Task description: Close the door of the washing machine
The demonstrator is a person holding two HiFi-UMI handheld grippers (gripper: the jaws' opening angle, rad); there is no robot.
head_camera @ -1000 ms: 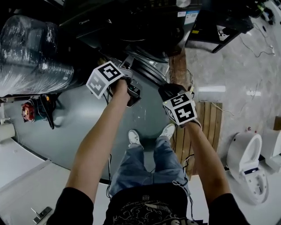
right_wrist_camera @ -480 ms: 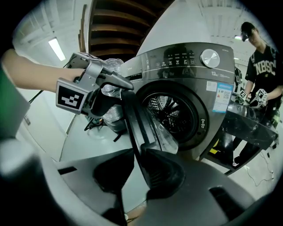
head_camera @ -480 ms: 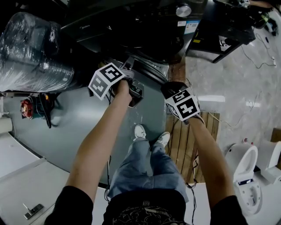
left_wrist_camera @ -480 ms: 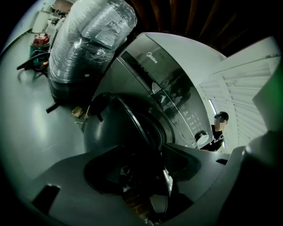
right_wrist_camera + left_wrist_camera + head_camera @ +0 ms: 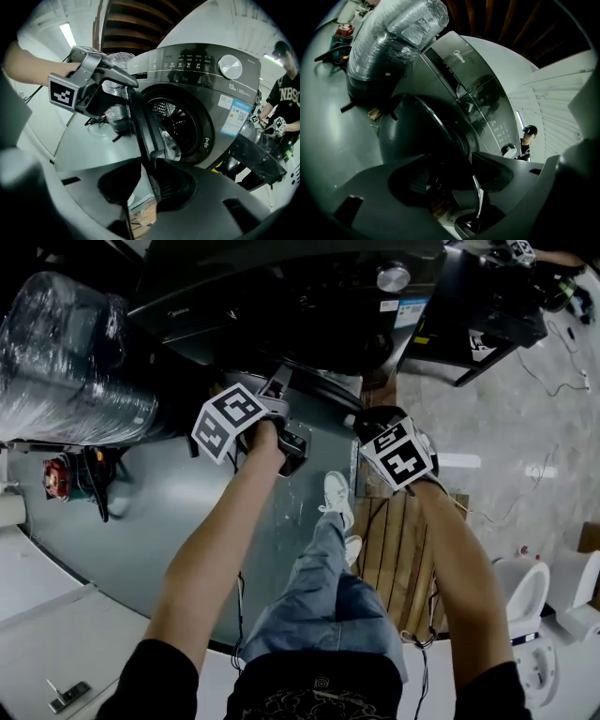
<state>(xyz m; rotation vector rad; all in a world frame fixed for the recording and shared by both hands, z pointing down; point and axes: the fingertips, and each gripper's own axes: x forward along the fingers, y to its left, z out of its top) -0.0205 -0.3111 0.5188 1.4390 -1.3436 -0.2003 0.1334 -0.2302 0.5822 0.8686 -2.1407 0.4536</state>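
Observation:
The dark grey washing machine stands at the top of the head view, its round door swung partly open toward me. My left gripper reaches the door's upper edge. Its jaws have just been opening and stand wide, with the door's rim between them, apart from the left jaw. My right gripper holds the door's free edge. Those jaws have also just been opening a little, and the edge still sits pinched between them. The drum shows behind the door.
A plastic-wrapped bundle lies left of the machine, with a red tool on the grey floor below it. A wooden pallet and a white toilet are at right. Another person stands beside a black stand.
Both grippers have shifted up the picture toward the machine, the right one more, and the door has swung with them. The person's foot has stepped forward.

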